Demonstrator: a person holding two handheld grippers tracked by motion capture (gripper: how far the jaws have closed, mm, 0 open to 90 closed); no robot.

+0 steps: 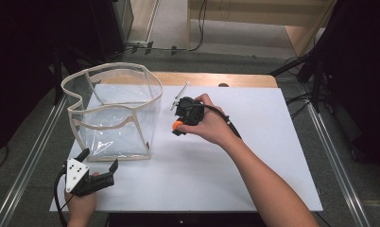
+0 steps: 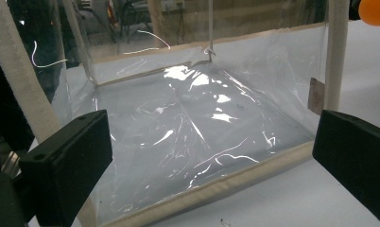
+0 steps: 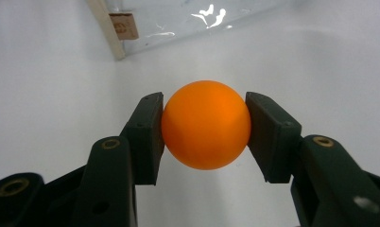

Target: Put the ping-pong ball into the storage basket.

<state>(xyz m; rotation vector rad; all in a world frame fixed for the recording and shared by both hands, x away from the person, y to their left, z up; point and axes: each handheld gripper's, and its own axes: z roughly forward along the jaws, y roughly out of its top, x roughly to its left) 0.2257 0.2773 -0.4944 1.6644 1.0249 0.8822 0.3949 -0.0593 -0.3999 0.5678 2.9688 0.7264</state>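
Note:
An orange ball (image 3: 206, 124) sits squeezed between the two black jaws of my right gripper (image 1: 178, 127), just above the white sheet and right of the bag. The ball (image 1: 177, 125) shows as a small orange spot under the hand. A clear plastic bag with cream fabric trim (image 1: 113, 111) stands open on the left half of the table. My left gripper (image 1: 99, 161) rests near the front left corner, jaws wide apart, facing the bag's lower edge (image 2: 216, 184) with nothing between them. The ball (image 2: 375, 10) peeks in at the top right of the left gripper view.
A white sheet (image 1: 254, 156) covers the wooden table (image 1: 216, 79). Metal rails (image 1: 337, 161) run along both sides. Cables and dark equipment stand on the floor beyond the table.

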